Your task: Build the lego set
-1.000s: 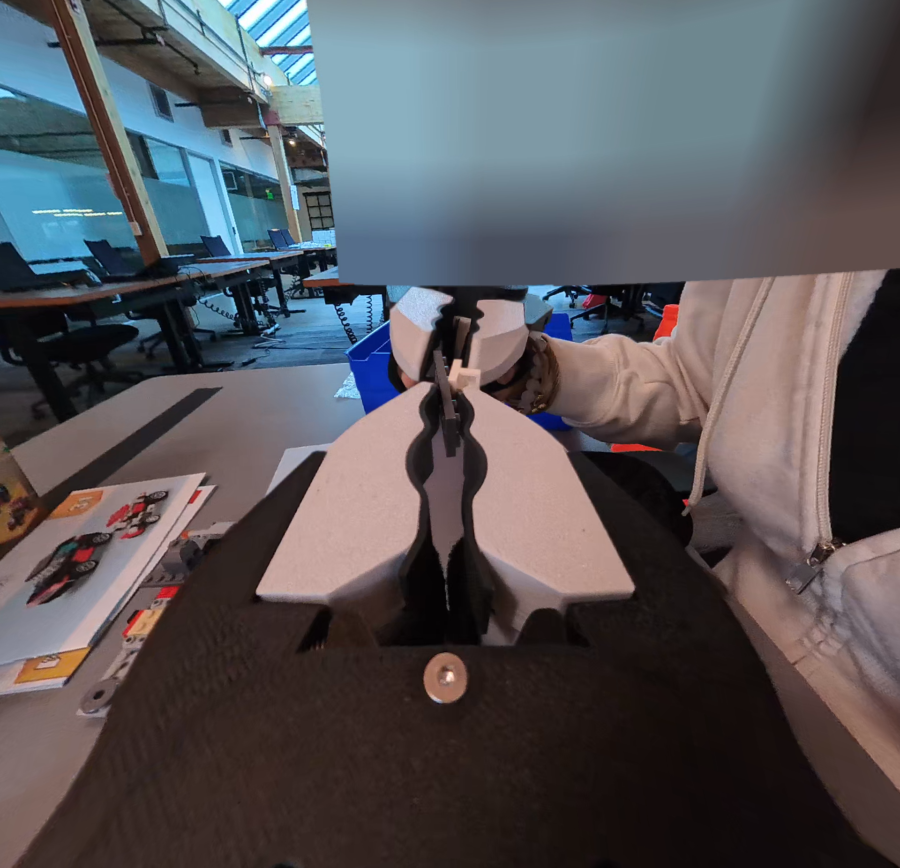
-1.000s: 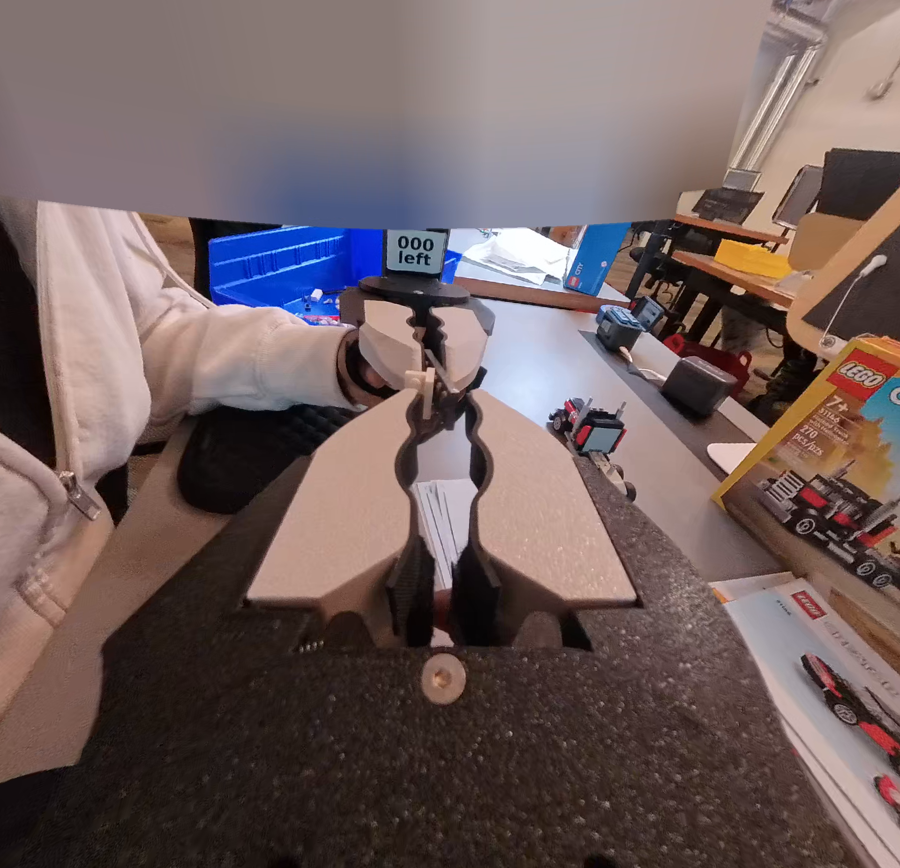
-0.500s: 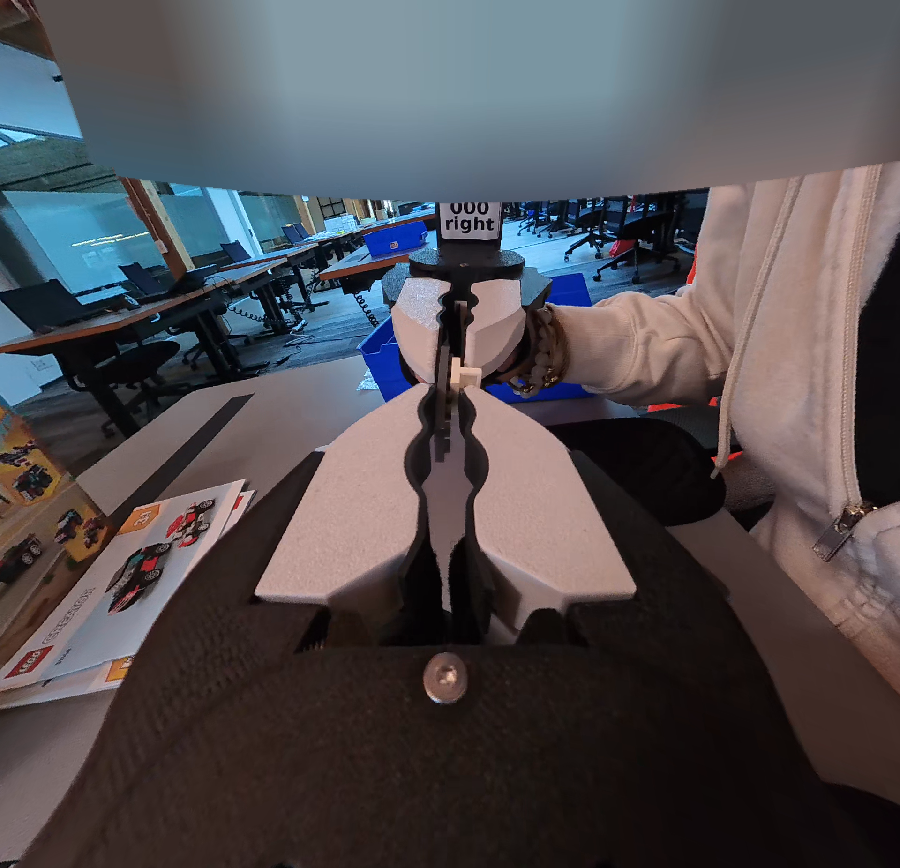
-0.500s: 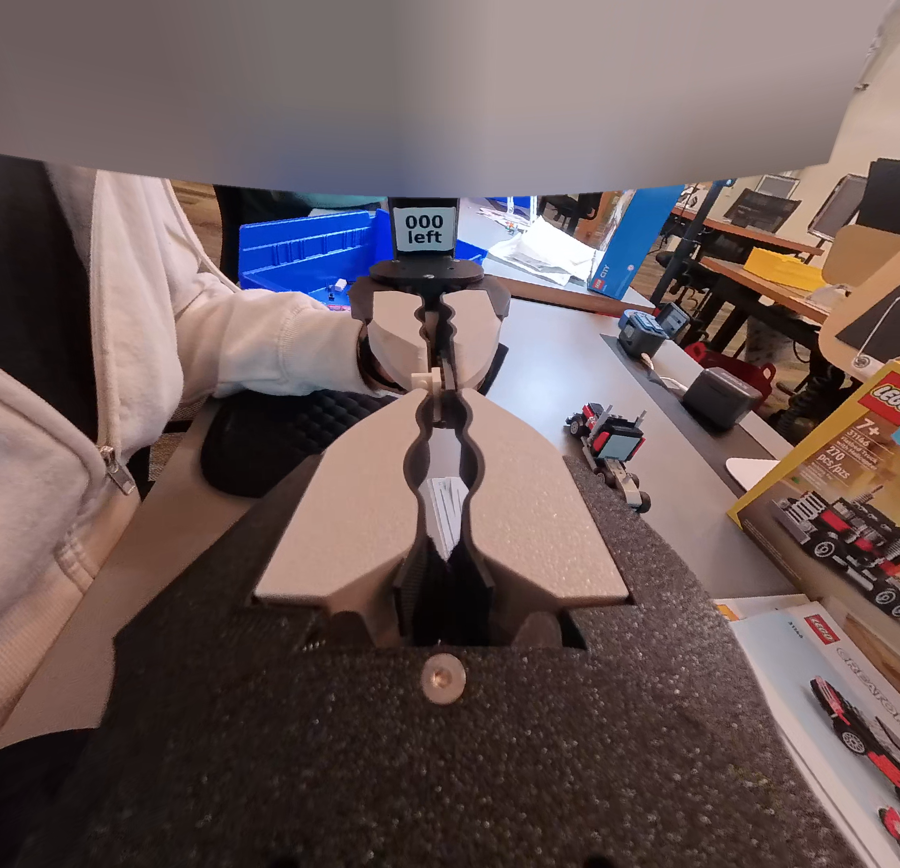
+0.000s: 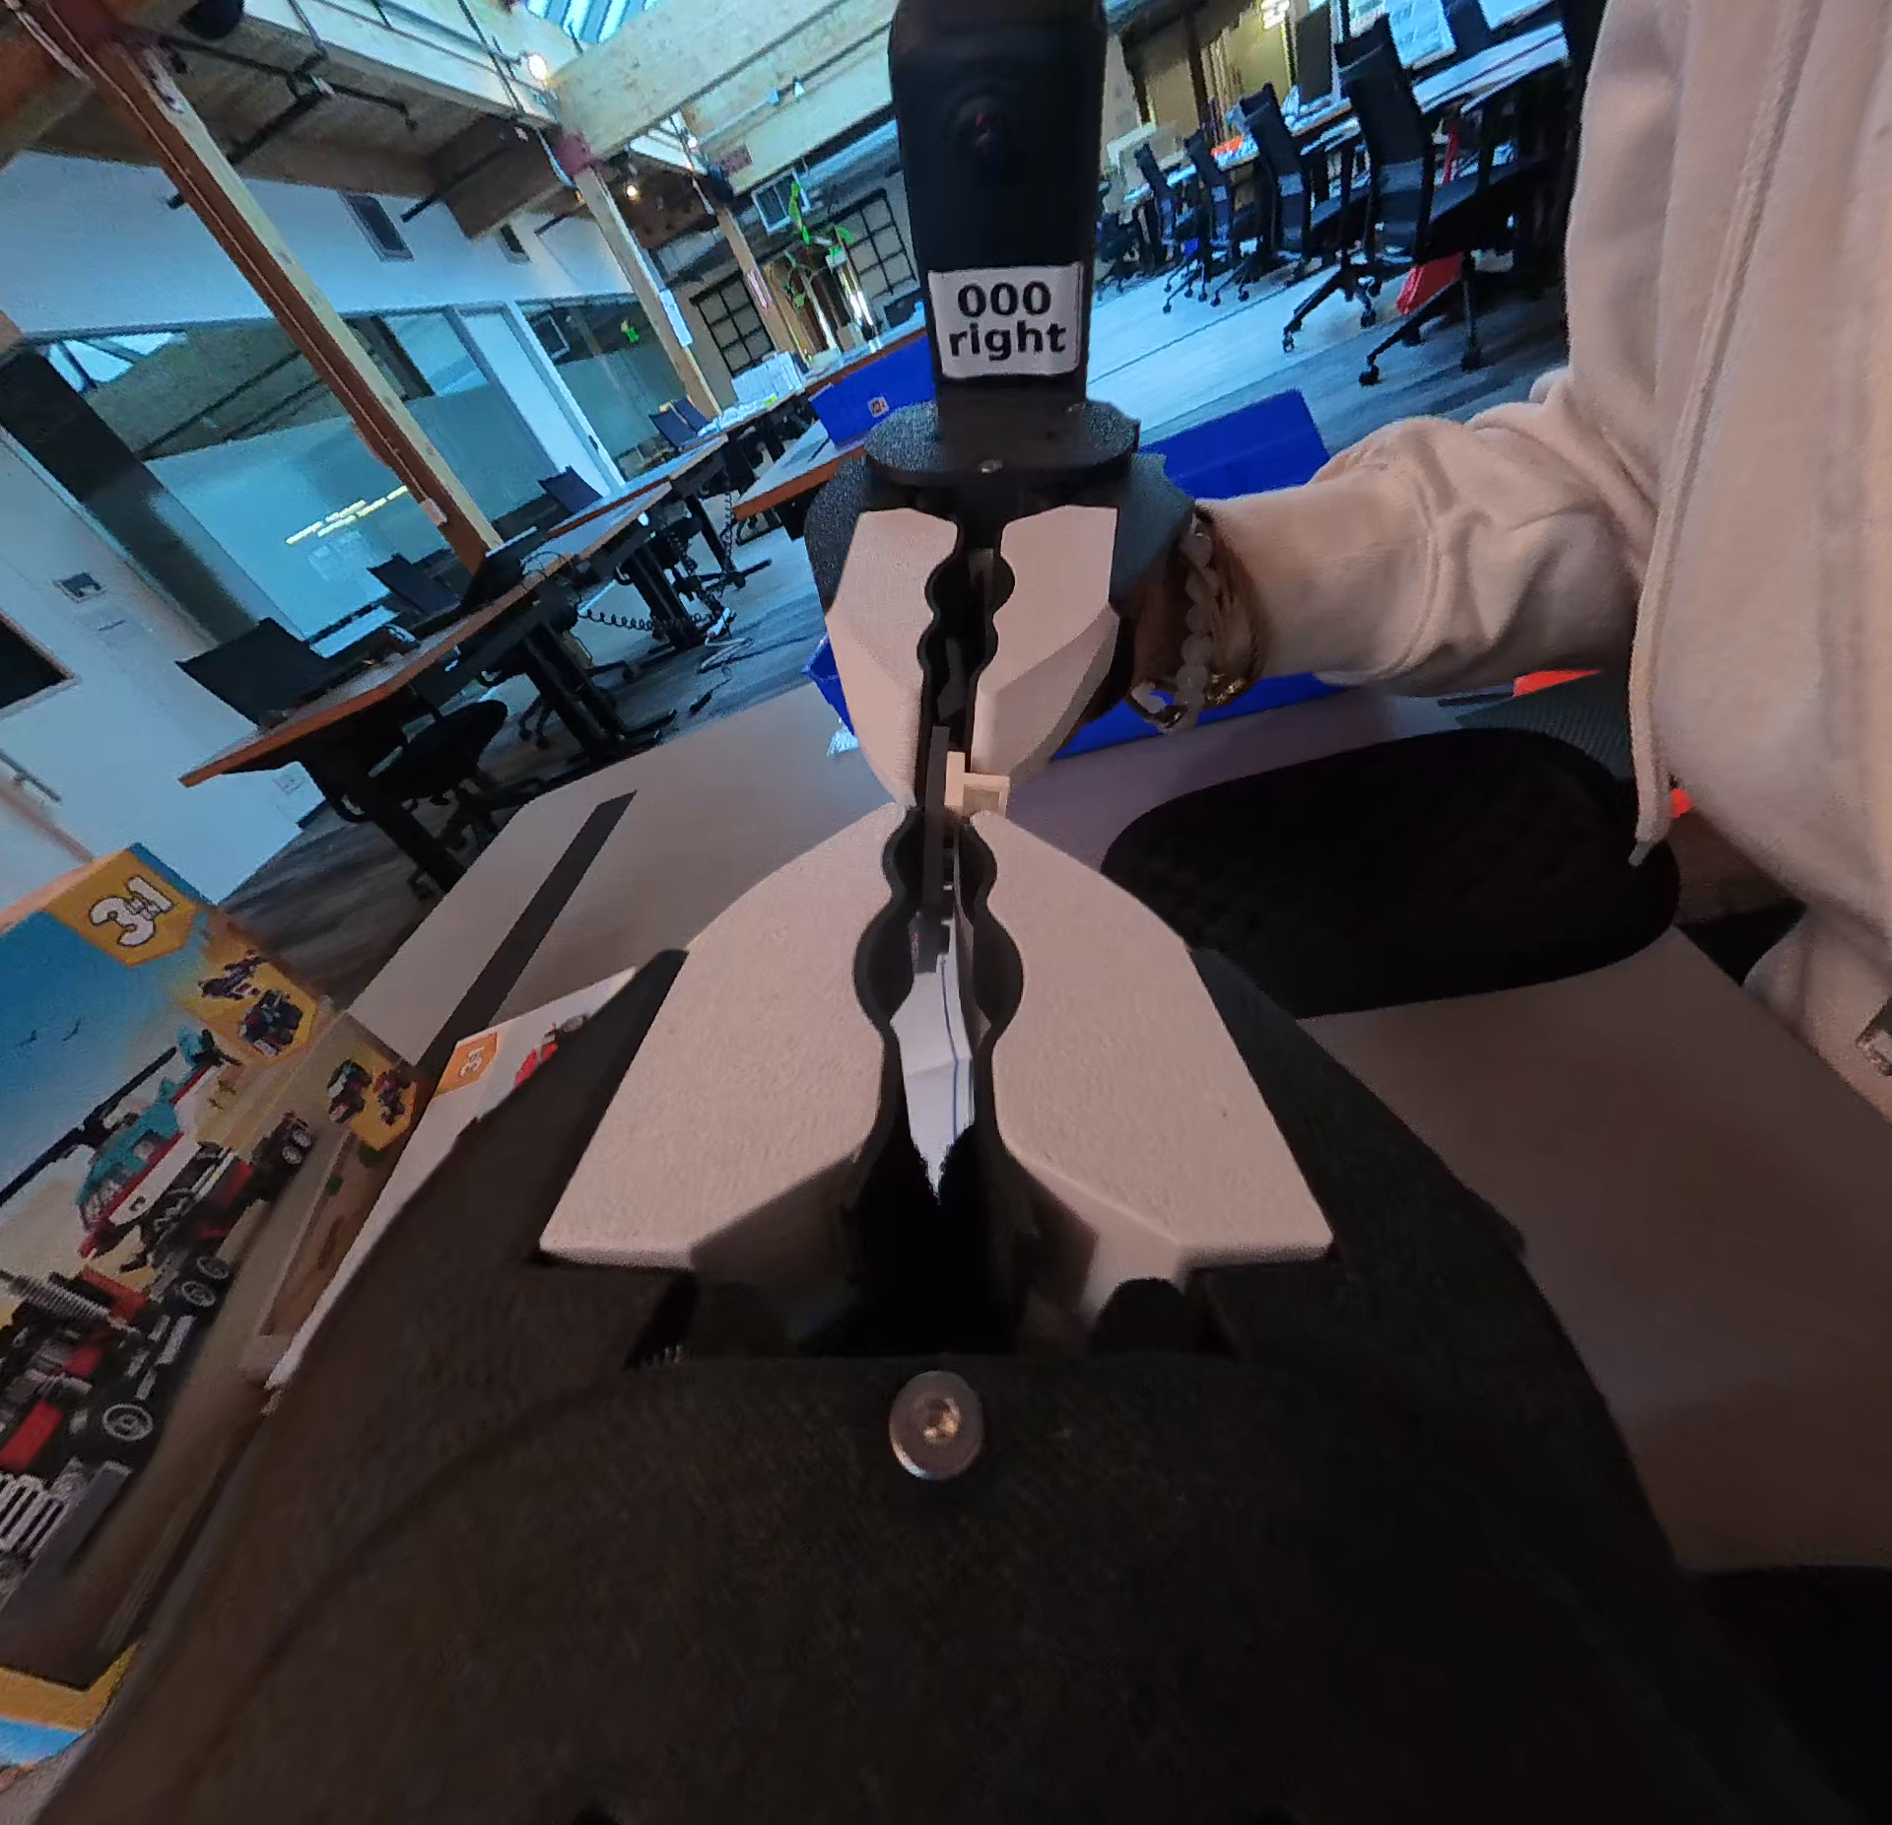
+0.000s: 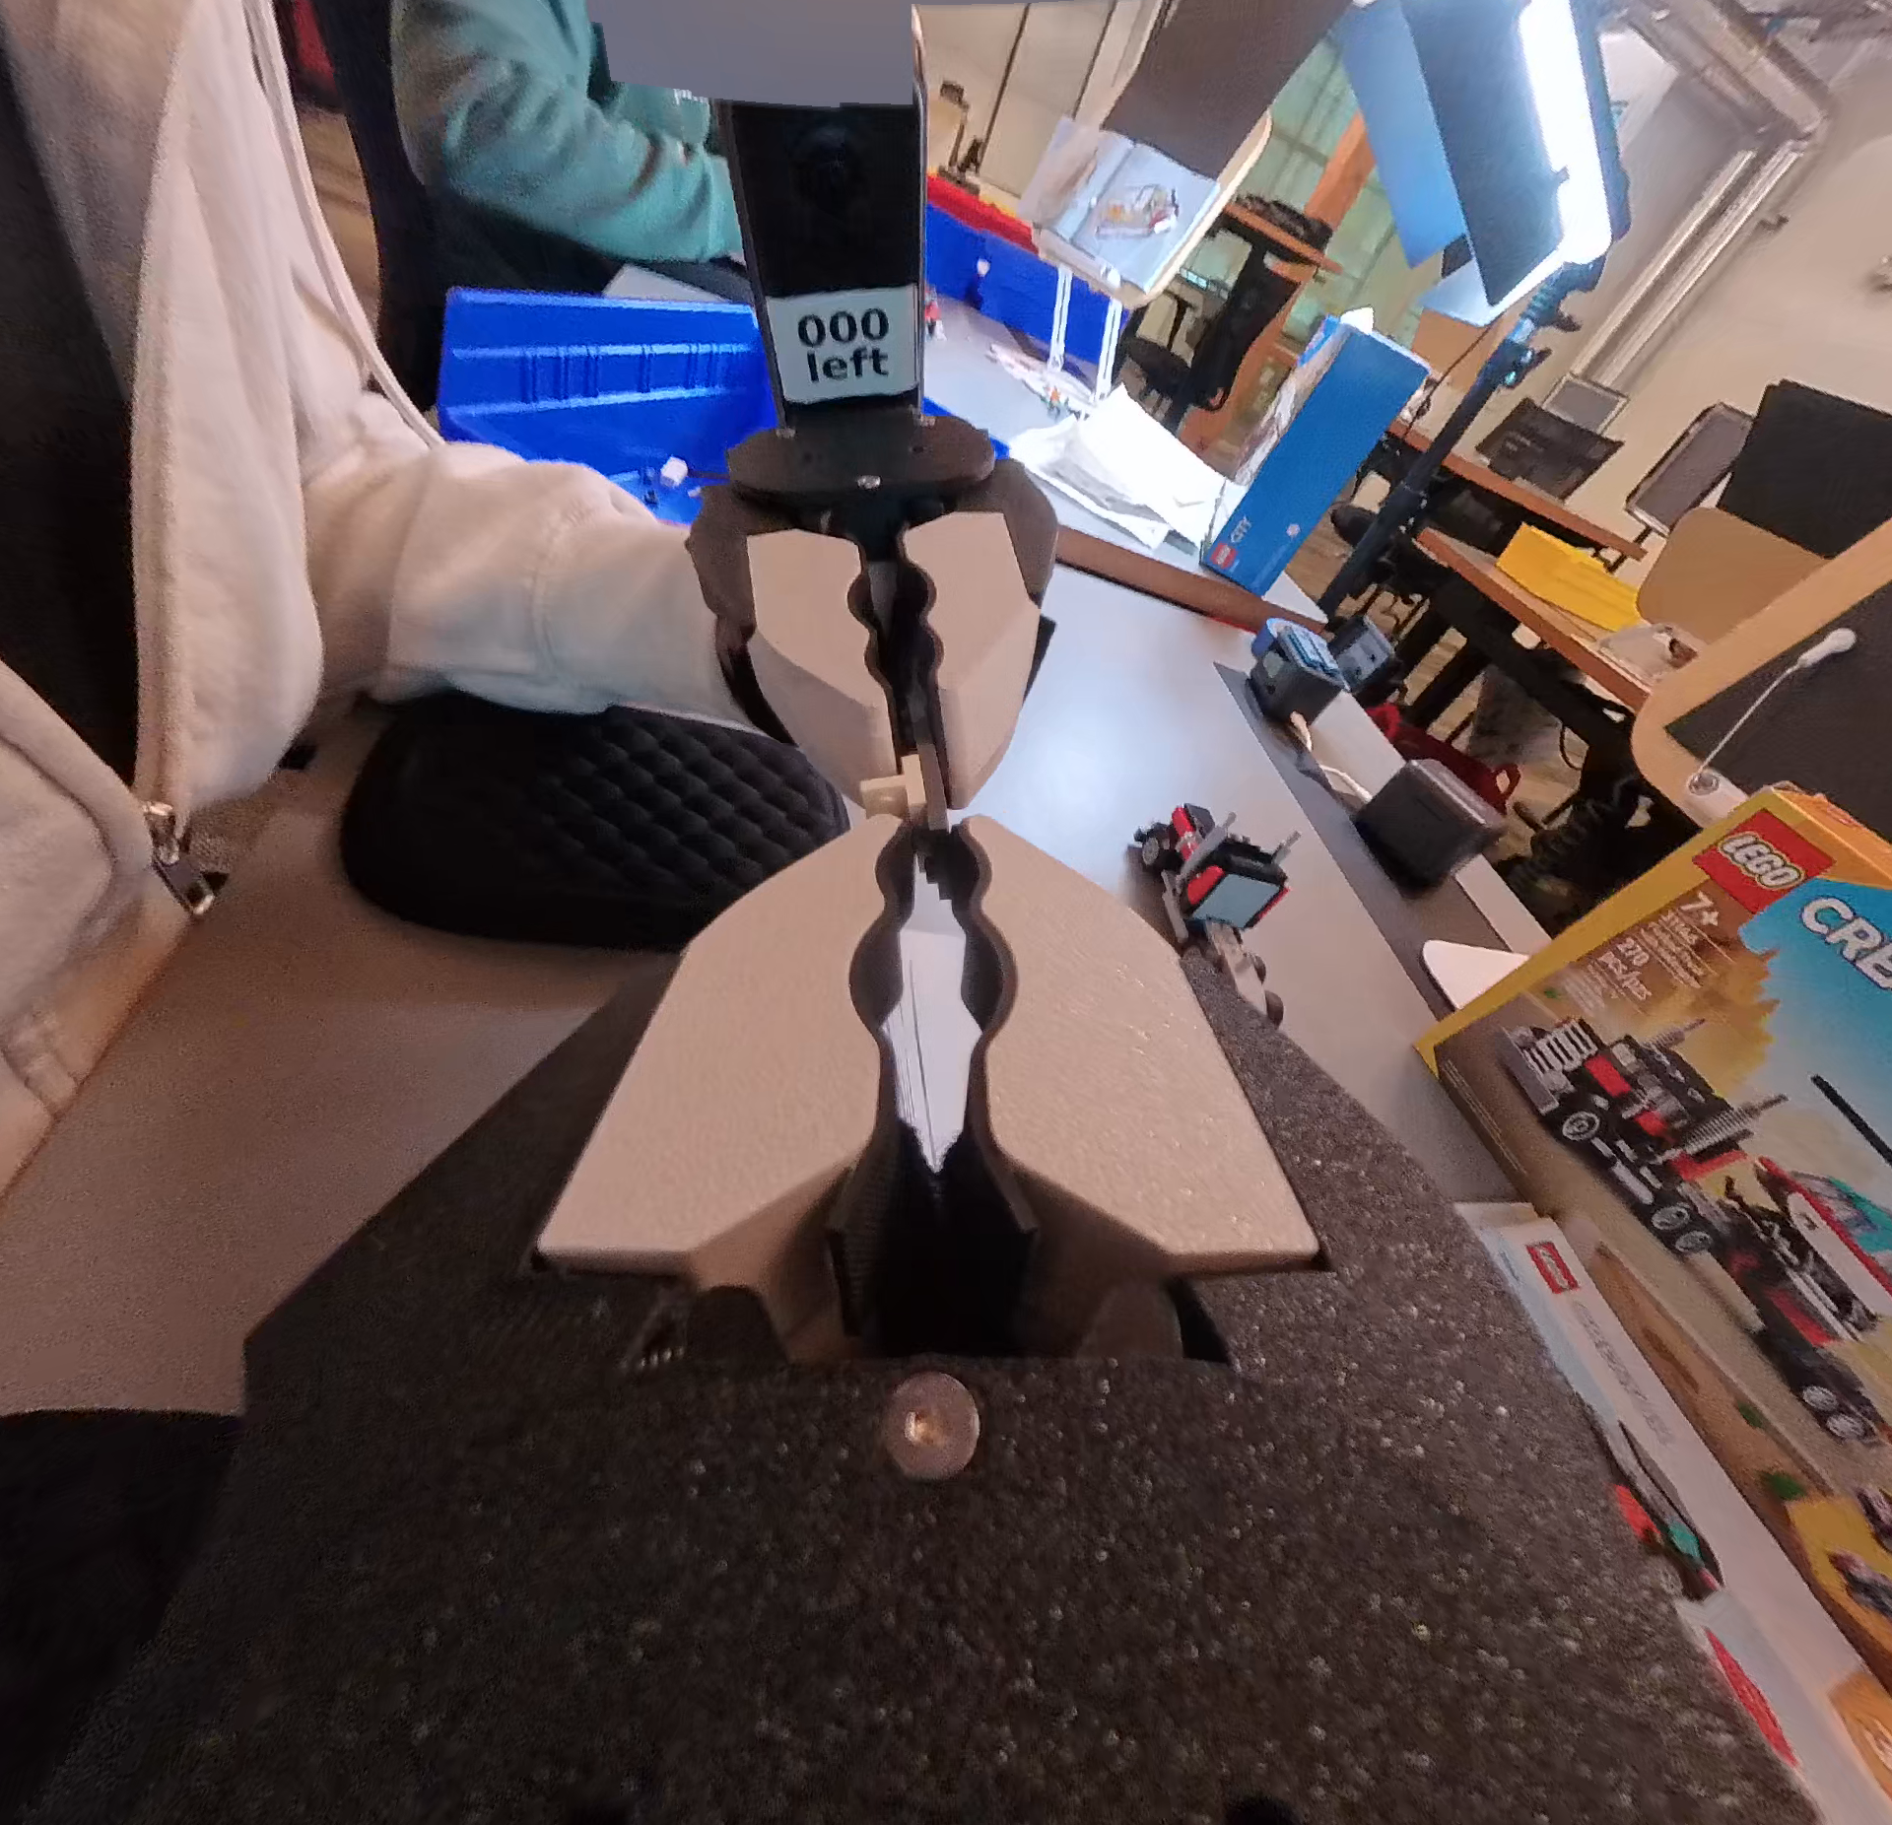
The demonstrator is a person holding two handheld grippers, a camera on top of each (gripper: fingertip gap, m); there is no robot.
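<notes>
My left gripper and right gripper meet tip to tip above the grey table. Both are shut on a thin dark grey lego piece that runs from one pair of jaws into the other. A small white lego piece sticks out from its side at the tips. In the right wrist view the right gripper is low and the left gripper faces it, with the white piece to the left of the dark piece.
A partly built red and black truck stands on the table. The lego box and instruction booklet lie at the table's side. A blue bin and a black cushion sit near the person's white sleeve. My left and right fingertips are right by each other.
The right gripper's jaws have closed from slightly apart. Both grippers stay tip to tip on the piece while both views have tilted, so each other's camera mount now shows.
</notes>
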